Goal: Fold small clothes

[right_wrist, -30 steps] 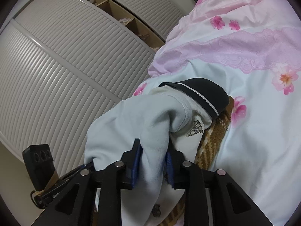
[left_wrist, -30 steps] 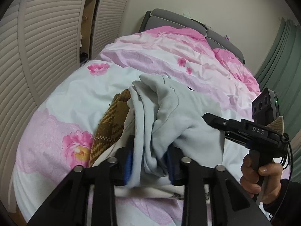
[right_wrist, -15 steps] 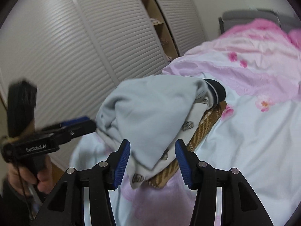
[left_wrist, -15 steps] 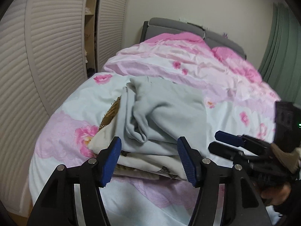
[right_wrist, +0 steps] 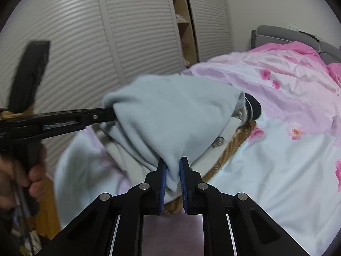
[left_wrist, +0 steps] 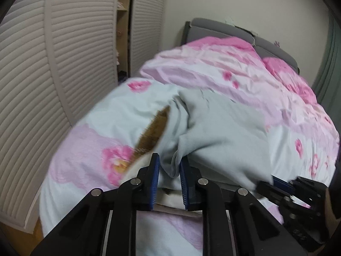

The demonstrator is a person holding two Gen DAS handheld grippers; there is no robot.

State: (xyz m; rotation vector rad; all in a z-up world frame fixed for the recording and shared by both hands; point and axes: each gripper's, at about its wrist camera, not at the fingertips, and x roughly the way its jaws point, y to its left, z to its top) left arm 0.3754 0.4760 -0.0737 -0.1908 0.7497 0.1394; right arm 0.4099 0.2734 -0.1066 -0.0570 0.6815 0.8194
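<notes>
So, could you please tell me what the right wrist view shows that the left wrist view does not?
Only the right wrist view shows the hand holding the left tool and a dark striped garment. Only the left wrist view shows the green curtain. Both show each tool closing on the pale blue garment, the right tool, the brown patterned cloth and the floral bed cover.

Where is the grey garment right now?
The grey garment sits atop the clothes pile on the floral bed, centre in both wrist views, pinched between the closing left gripper and right gripper.
</notes>
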